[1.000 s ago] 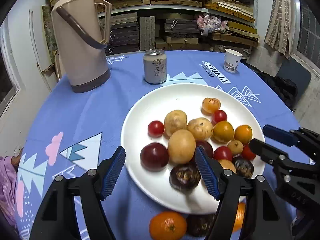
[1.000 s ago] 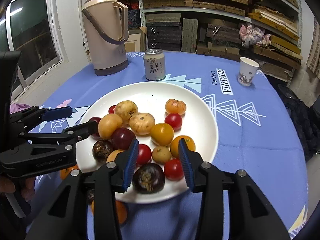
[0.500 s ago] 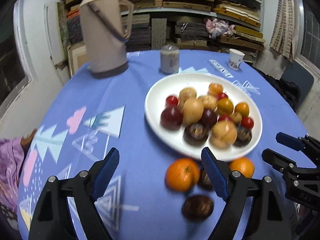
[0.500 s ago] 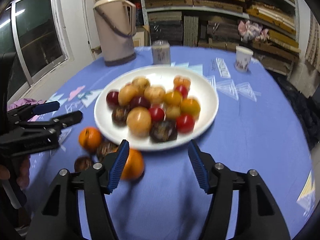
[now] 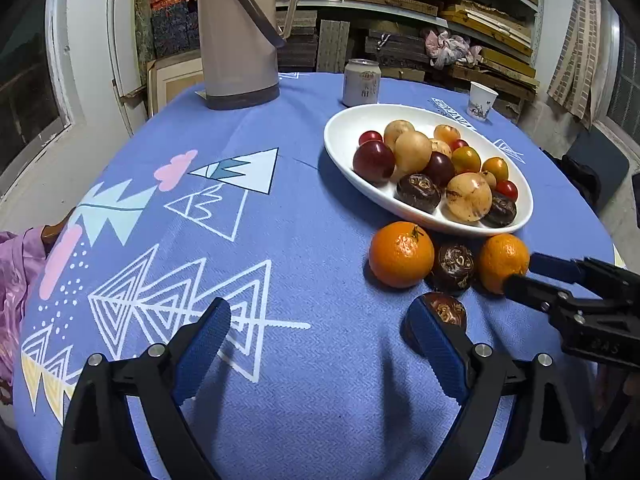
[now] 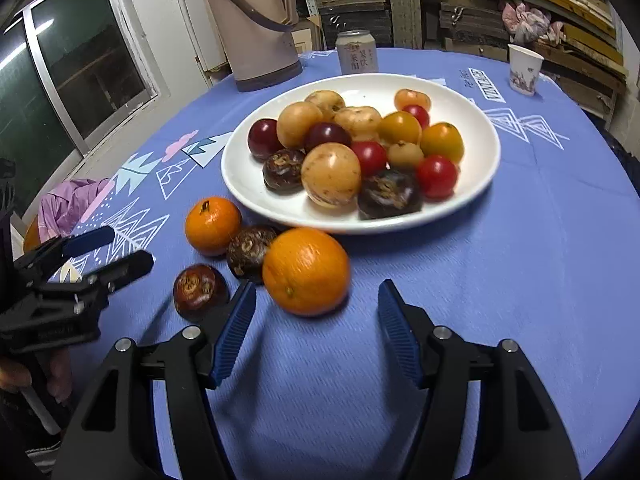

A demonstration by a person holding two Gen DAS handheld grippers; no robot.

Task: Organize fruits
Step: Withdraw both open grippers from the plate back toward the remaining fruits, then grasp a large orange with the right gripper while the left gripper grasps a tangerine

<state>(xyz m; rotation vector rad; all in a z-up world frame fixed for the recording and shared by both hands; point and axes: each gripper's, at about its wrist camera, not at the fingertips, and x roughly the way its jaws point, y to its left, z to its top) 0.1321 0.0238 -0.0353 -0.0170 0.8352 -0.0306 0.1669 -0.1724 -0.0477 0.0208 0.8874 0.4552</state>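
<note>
A white plate (image 5: 340,136) (image 6: 476,184) holds several mixed fruits: red, yellow, tan and dark ones. On the blue cloth in front of it lie two oranges (image 5: 401,254) (image 6: 306,271) and two dark brown fruits (image 5: 454,266) (image 6: 199,290). My left gripper (image 5: 316,340) is open and empty, low over the cloth, its right finger beside a dark fruit. My right gripper (image 6: 316,320) is open and empty, just short of the nearer orange. Each gripper shows in the other's view (image 5: 540,276) (image 6: 112,248).
A tan thermos jug (image 5: 240,36) (image 6: 256,20), a drink can (image 5: 361,82) (image 6: 356,53) and a paper cup (image 5: 482,100) (image 6: 524,68) stand behind the plate. Purple cloth (image 6: 68,204) hangs at the table's left edge. Shelves fill the back wall.
Both grippers have pulled back from over the plate toward the table's near side. The loose oranges and dark fruits in front of the plate now show in full. The right jaws have widened.
</note>
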